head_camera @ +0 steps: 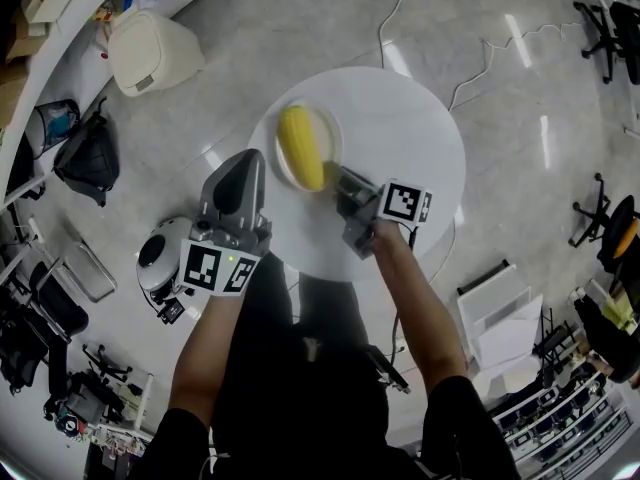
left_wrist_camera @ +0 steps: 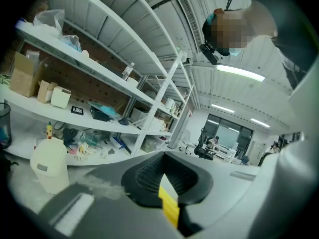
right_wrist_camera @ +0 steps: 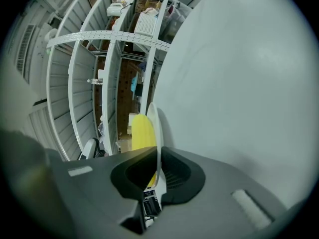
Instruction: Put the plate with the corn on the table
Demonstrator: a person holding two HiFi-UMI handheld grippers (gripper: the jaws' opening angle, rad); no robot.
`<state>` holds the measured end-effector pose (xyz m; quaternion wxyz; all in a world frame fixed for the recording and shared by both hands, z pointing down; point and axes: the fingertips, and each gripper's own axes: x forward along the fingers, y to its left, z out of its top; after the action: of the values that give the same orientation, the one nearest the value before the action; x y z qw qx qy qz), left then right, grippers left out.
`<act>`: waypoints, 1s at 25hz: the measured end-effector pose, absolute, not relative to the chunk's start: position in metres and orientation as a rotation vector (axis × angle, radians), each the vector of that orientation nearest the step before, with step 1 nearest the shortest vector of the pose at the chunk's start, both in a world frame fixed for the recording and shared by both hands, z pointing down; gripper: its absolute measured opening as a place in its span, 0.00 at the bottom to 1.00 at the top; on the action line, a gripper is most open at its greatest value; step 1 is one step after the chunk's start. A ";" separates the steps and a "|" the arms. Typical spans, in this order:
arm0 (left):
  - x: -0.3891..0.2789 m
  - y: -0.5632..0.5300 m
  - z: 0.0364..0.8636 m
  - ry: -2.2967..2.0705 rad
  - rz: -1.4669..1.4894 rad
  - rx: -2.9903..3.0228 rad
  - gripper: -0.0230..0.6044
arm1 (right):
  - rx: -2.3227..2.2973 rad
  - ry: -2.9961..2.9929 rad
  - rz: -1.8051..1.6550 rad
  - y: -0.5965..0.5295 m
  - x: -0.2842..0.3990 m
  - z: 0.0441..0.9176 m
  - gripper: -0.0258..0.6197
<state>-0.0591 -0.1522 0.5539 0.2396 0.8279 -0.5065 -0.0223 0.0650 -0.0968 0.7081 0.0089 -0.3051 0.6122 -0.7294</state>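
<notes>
A white plate [head_camera: 335, 136] carrying a yellow corn cob [head_camera: 303, 146] is at the left part of the round white table [head_camera: 410, 138]. My right gripper [head_camera: 338, 180] is shut on the plate's near rim. In the right gripper view the plate [right_wrist_camera: 158, 126] shows edge-on between the jaws of the right gripper [right_wrist_camera: 158, 171], with the corn [right_wrist_camera: 142, 131] on its left and the table top [right_wrist_camera: 239, 93] on its right. Whether the plate rests on the table I cannot tell. My left gripper [head_camera: 250, 158] hangs beside the table's left edge, shut with nothing in it [left_wrist_camera: 167, 180].
On the floor to the left are a cream lidded bin [head_camera: 150, 48], a black bag [head_camera: 88, 158] and a round white device [head_camera: 160, 258]. Shelving [left_wrist_camera: 99, 73] runs along the left wall. White boxes [head_camera: 500, 318] and office chairs [head_camera: 600, 218] stand to the right.
</notes>
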 end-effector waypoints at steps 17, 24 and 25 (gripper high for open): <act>-0.060 -0.151 0.560 -1.375 -0.067 2.258 0.04 | -0.970 1.964 -2.205 -0.108 0.060 0.708 0.10; -0.054 -0.147 0.561 -1.362 -0.061 2.260 0.04 | -1.065 1.895 -2.247 -0.102 0.069 0.713 0.10; -0.054 -0.146 0.561 -1.362 -0.059 2.260 0.04 | -1.061 1.926 -2.223 -0.105 0.069 0.712 0.10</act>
<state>-0.0541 -0.1463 0.5609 0.2485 0.8294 -0.4999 -0.0216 0.0687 -0.1047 0.7120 0.0074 -0.3395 0.6159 -0.7109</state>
